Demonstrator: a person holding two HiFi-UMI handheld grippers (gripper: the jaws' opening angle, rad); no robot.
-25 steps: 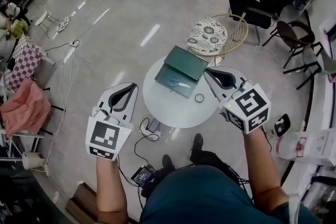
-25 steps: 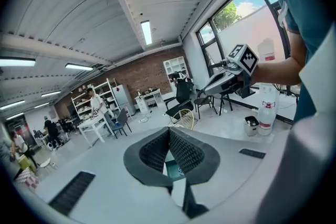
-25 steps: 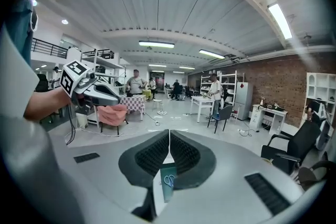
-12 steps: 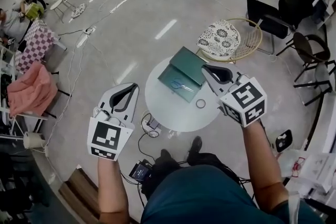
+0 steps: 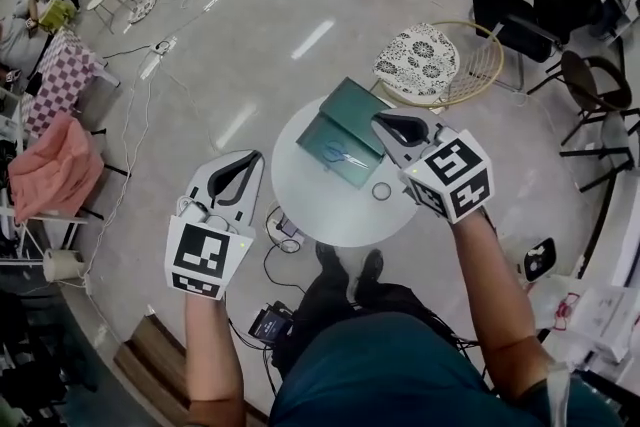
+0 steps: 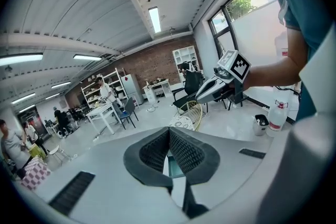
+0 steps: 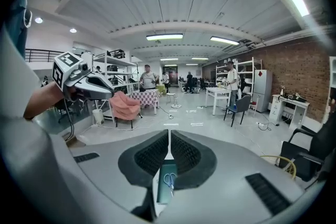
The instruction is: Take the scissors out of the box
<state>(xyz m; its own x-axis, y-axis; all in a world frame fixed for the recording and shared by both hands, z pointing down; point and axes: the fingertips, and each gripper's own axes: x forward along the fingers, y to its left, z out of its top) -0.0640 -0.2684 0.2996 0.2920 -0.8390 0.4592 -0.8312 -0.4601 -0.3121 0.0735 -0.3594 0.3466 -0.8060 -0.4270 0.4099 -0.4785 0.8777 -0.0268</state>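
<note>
An open green box (image 5: 345, 133) lies on the small round white table (image 5: 330, 210), its lid folded back. Blue-handled scissors (image 5: 340, 154) rest inside it. My right gripper (image 5: 378, 120) hangs above the table's right side next to the box, jaws shut on nothing. In the right gripper view the scissors (image 7: 169, 180) show in the box below the closed jaws. My left gripper (image 5: 255, 158) is held off the table's left edge, over the floor, shut and empty. A sliver of the box (image 6: 173, 166) shows below it in the left gripper view.
A small ring (image 5: 381, 191) lies on the table near the box. A wicker chair with a patterned cushion (image 5: 418, 65) stands behind the table, black chairs (image 5: 525, 0) at the far right. Cables and a device (image 5: 285, 237) lie on the floor by the person's feet.
My right gripper has moved left and forward, from beside the table to over it next to the box. The left gripper has barely shifted.
</note>
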